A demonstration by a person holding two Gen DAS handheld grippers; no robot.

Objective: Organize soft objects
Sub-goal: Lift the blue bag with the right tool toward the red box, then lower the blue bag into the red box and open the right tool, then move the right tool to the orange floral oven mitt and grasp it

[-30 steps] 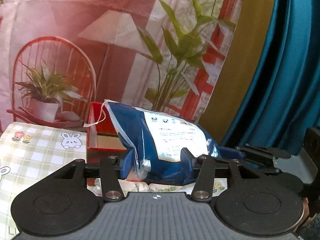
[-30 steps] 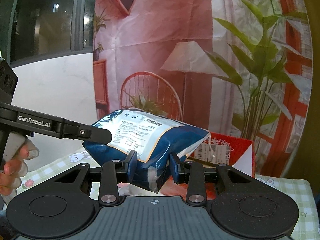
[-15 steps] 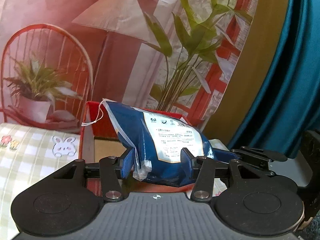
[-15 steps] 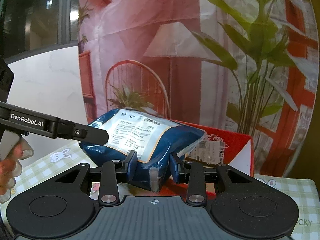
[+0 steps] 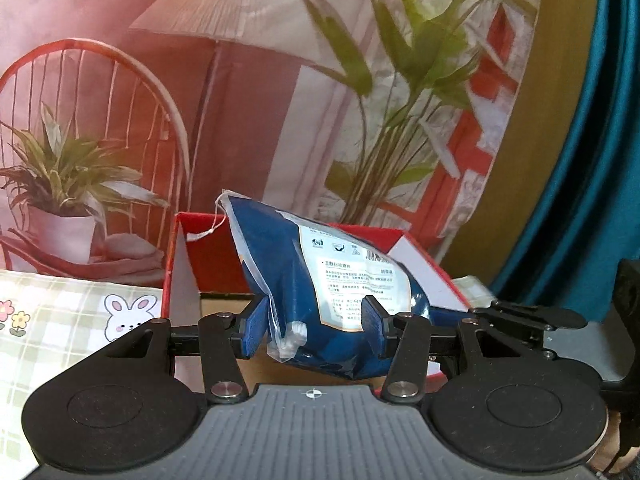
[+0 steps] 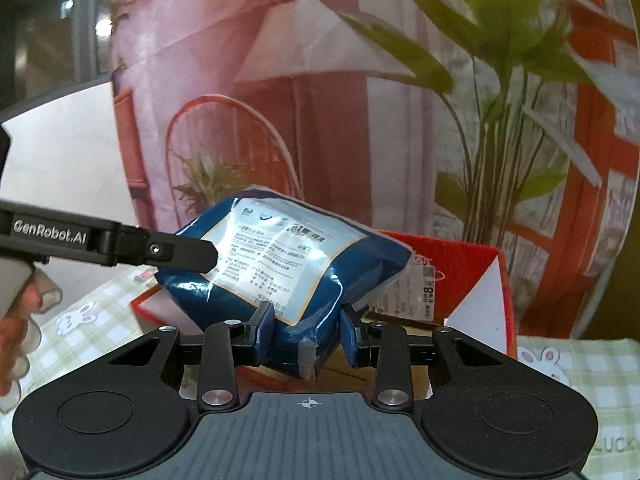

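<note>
- Since a sec ago, the blue packet has been carried twd the red box — box and backdrop now loom larger in both views, and the packet is seen over the box opening.
- Far left, left wrist view: checked tablecloth w/ rabbit print is seen, the box just beside it.
- Left gripper is clamped on the packet's near end; both blue pads press into the plastic wrap, w/ a white string loop hanging off the top corner.
- Right wrist view, left edge: a hand is seen on the other tool's grip, its black finger touching the packet's left end.
- Right gripper is closed on the packet's lower corner — pads pinch the wrap, white label facing up.
- Packet is held off the table btw both grippers, tilted, above the box.
</note>
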